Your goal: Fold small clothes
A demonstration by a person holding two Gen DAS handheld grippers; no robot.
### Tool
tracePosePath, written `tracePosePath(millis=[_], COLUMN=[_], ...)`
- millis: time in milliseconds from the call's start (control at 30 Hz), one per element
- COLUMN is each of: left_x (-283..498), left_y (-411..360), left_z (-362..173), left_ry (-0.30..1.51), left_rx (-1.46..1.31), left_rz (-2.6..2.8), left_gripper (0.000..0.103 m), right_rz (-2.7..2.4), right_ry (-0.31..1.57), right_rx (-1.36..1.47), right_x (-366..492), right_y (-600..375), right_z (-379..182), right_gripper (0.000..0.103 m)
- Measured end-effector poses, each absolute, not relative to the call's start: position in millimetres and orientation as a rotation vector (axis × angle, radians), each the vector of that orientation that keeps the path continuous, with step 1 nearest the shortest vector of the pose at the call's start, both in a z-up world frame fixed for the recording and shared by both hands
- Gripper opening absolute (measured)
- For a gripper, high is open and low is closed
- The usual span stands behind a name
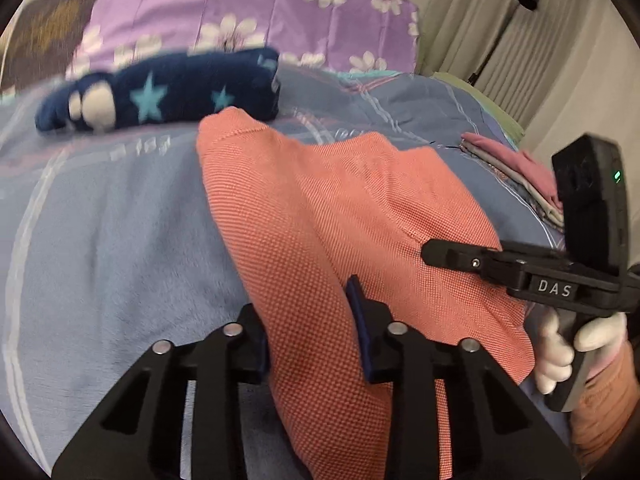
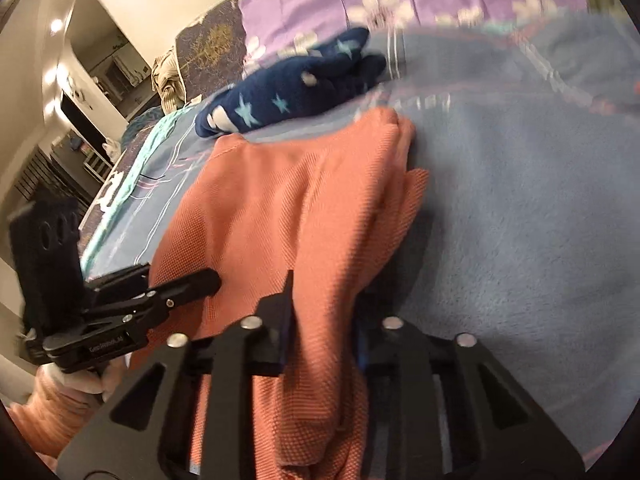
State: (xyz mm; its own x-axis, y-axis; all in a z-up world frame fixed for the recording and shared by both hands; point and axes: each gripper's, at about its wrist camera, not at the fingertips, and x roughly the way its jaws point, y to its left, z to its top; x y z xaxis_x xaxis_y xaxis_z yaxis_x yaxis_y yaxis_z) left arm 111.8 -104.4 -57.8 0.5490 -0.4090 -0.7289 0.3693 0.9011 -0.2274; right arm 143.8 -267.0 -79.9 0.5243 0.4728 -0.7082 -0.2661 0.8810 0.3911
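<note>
An orange knit garment (image 1: 320,208) lies on the blue bedspread (image 1: 120,220), its near edge raised. My left gripper (image 1: 310,336) is shut on that edge, with the cloth pinched between its blue pads. To its right, my right gripper (image 1: 436,254) grips the same edge, held by a white-gloved hand (image 1: 560,344). In the right wrist view the orange garment (image 2: 280,200) is bunched between the pads of my right gripper (image 2: 324,332), which is shut on it. My left gripper (image 2: 200,284) shows side-on at the left, against the cloth.
A navy garment with light stars (image 1: 160,92) lies rolled behind the orange one, also seen as the navy garment (image 2: 296,88). A purple flowered pillow (image 1: 240,8) is at the back. Folded pink and grey clothes (image 1: 520,176) are stacked at the right. A curtain (image 1: 500,40) hangs beyond.
</note>
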Motion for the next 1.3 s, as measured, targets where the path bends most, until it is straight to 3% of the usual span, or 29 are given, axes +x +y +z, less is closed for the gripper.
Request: tracePosePath(millis=[433, 667, 1300], left_x=[96, 133, 287], left_y=[-147, -203, -319], left_z=[46, 79, 70], left_ry=[0.641, 0.583, 0.624], left_rx=[0.062, 0.16, 0.231], left_rz=[-0.556, -0.621, -0.576], left_gripper=[0.031, 0.031, 0.031], right_rz=[0.34, 0.239, 0.063], right_ry=[0.609, 0.528, 0.553], right_rx=[0.111, 0.057, 0.082], right_x=[88, 102, 252], right_y=[-278, -315, -413], right_z=[26, 58, 49], right_gripper=[0.021, 0.021, 0.021])
